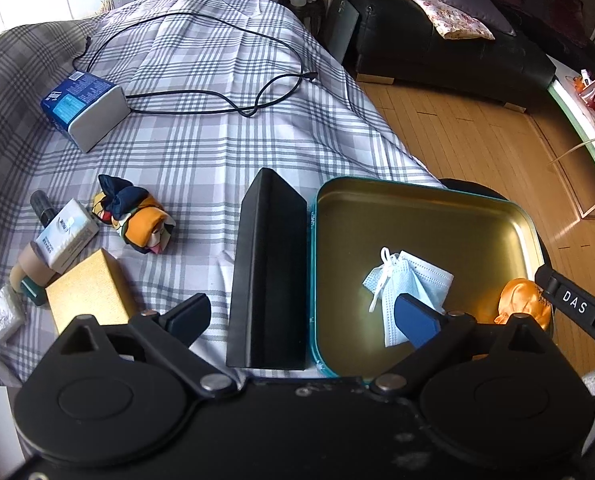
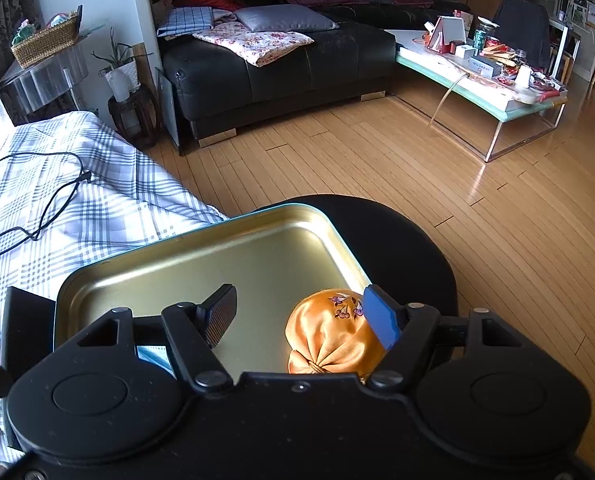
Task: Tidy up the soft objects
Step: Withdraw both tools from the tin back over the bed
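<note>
A gold tin tray with a teal rim point(image 1: 437, 216) sits at the bed's edge on a black stool; it also shows in the right wrist view point(image 2: 217, 256). A folded blue face mask point(image 1: 407, 288) lies in it. An orange satin pouch point(image 2: 329, 332) rests at the tray's near right corner, also seen in the left wrist view point(image 1: 523, 304). A colourful knotted scarf point(image 1: 137, 216) lies on the plaid bedsheet. My left gripper point(image 1: 301, 316) is open above the tray's left rim, empty. My right gripper point(image 2: 301, 316) is open, its right finger beside the pouch.
A black box point(image 1: 269, 272) stands left of the tray. A gold box point(image 1: 89, 292), tissue pack point(image 1: 67, 236) and small bottles lie at left. A blue tissue package point(image 1: 85, 108) and black cable point(image 1: 217, 96) lie farther back. Sofa point(image 2: 277, 60) and low table point(image 2: 489, 80) stand beyond.
</note>
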`<state>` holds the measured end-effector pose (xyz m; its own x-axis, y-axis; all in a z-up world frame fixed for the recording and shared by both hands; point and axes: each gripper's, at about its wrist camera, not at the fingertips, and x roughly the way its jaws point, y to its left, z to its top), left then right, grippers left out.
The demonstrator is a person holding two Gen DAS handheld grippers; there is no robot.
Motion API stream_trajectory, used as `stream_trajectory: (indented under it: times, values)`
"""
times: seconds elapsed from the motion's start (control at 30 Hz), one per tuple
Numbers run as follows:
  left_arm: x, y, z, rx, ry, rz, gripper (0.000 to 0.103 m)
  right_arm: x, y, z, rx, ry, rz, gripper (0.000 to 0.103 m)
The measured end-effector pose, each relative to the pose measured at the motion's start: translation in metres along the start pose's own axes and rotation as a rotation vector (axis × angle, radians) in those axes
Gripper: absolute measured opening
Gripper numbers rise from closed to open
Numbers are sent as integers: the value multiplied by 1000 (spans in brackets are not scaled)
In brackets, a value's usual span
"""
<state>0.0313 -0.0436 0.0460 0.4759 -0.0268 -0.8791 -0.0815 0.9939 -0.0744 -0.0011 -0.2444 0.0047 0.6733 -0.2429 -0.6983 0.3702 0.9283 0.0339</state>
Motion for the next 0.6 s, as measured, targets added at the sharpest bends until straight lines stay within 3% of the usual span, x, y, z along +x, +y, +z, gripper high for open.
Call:
stream_trajectory:
  times: [0.6]
  values:
    - [-18, 56, -36, -58, 31, -9, 99, 3, 11, 0, -61, 24, -51, 67]
